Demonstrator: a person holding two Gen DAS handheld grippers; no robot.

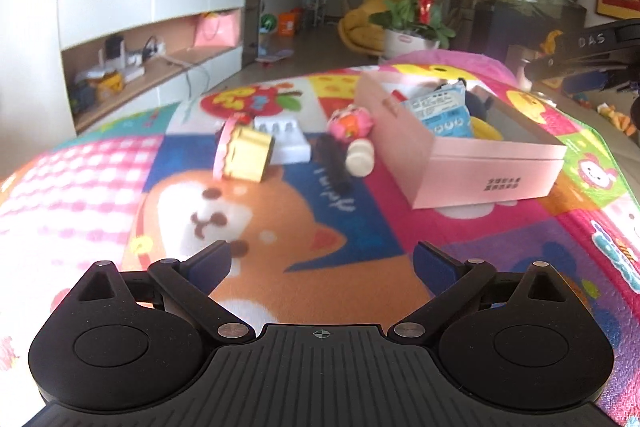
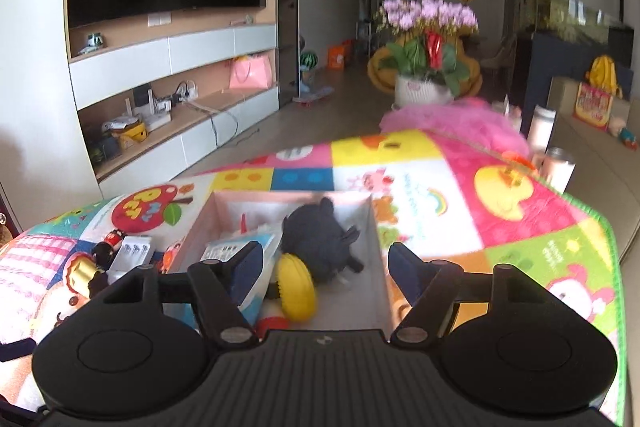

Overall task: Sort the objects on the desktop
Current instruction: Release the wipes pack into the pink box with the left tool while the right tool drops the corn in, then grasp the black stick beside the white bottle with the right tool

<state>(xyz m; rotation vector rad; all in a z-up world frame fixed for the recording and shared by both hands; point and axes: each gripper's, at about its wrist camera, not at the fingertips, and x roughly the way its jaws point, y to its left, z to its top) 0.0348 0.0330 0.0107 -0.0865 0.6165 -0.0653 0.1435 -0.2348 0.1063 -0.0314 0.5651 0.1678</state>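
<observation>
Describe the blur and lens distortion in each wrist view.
Left wrist view: the gold box and the toys beside it are smeared, the pink box is sharper, and the shelves bow outward. Right wrist view: crisper, with soft items in the pink box and curved shelves.

At the bottom of each frame sat a matte black plastic left gripper [image 1: 322, 261] and right gripper [image 2: 326, 261] (ribbed bases, silver pivot screws), fingers tipped with dark blue pads [image 1: 434, 265].
</observation>
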